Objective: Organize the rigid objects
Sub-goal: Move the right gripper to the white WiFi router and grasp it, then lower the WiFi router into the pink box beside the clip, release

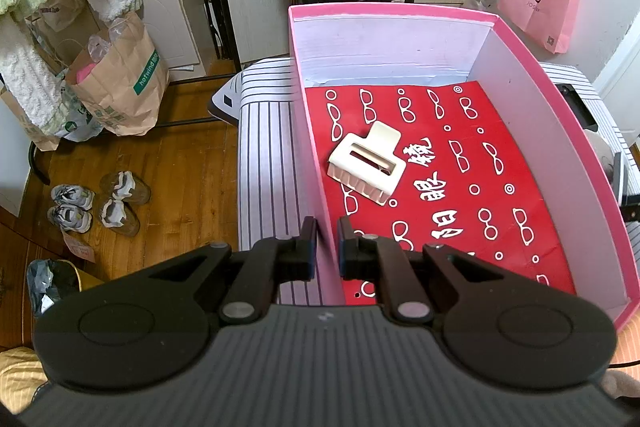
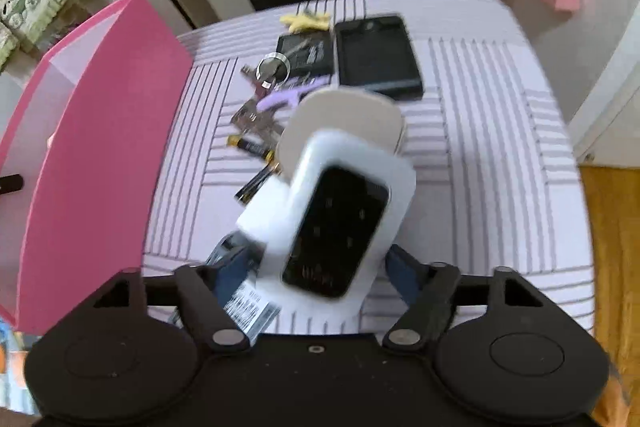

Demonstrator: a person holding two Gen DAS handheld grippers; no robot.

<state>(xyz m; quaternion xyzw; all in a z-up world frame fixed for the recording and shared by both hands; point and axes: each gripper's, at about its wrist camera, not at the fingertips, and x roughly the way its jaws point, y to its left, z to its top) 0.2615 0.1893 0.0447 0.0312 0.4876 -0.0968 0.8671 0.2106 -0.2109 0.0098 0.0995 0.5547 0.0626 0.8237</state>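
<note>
In the left wrist view, a pink box point(image 1: 560, 131) lined with red printed paper holds a cream hair claw point(image 1: 366, 163). My left gripper point(image 1: 326, 243) is shut on the box's left wall, one finger on each side of it. In the right wrist view, a white device with a black screen point(image 2: 340, 227) stands tilted and blurred between the blue pads point(image 2: 402, 273) of my right gripper point(image 2: 316, 265), which grips its lower end. A white block point(image 2: 266, 215) sits against the device's left side. The pink box point(image 2: 92, 147) stands at the left.
On the striped cloth point(image 2: 480, 131) beyond the device lie a beige oval case point(image 2: 352, 115), a black flat case point(image 2: 376, 55), a small black item point(image 2: 304, 55), a yellow clip point(image 2: 306, 21), keys with a ring point(image 2: 272, 67), a purple clip point(image 2: 280, 101) and batteries point(image 2: 252, 147). A barcoded packet point(image 2: 250, 307) lies under my left finger.
</note>
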